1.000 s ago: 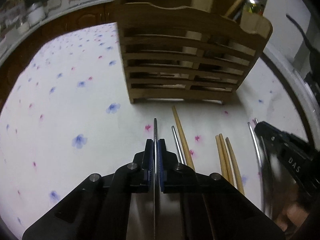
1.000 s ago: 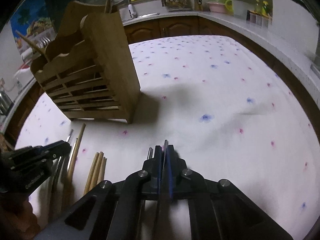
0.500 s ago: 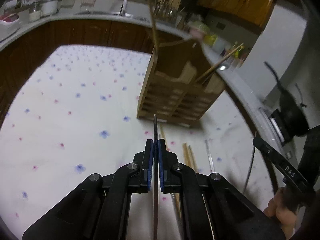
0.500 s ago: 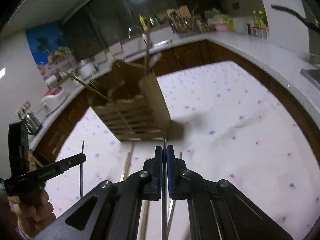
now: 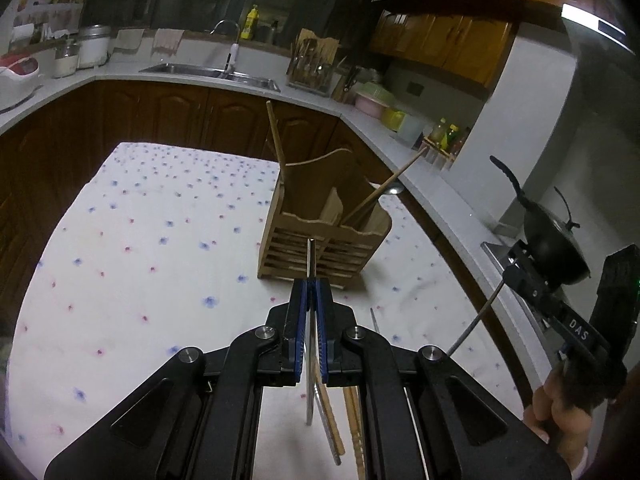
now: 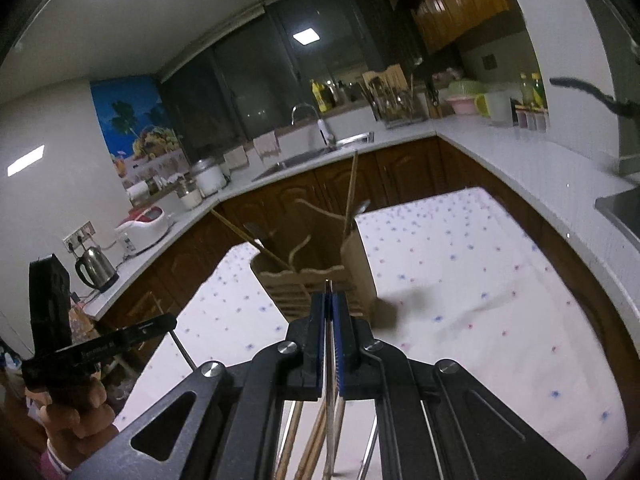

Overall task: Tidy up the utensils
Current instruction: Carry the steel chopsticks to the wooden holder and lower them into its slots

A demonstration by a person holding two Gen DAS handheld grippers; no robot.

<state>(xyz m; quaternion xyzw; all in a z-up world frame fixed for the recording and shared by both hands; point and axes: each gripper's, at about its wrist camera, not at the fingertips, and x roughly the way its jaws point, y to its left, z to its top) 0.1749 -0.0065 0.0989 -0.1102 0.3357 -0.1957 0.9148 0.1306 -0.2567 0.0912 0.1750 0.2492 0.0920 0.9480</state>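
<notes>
A slatted wooden utensil holder stands on the flowered tablecloth, with wooden chopsticks leaning out of it; it also shows in the right wrist view. My left gripper is shut on a thin metal chopstick, held high above the table in front of the holder. My right gripper is shut on another metal chopstick, also raised. It appears at the right in the left wrist view with its metal stick. Wooden and metal chopsticks lie on the cloth below.
Kitchen counters with a sink, a rice cooker and a kettle ring the table. A black wok sits on the stove at right. Dark wood cabinets stand behind the table.
Both grippers have risen well above the table, each lifting a metal chopstick. The holder now looks smaller and farther below, seen from above.
</notes>
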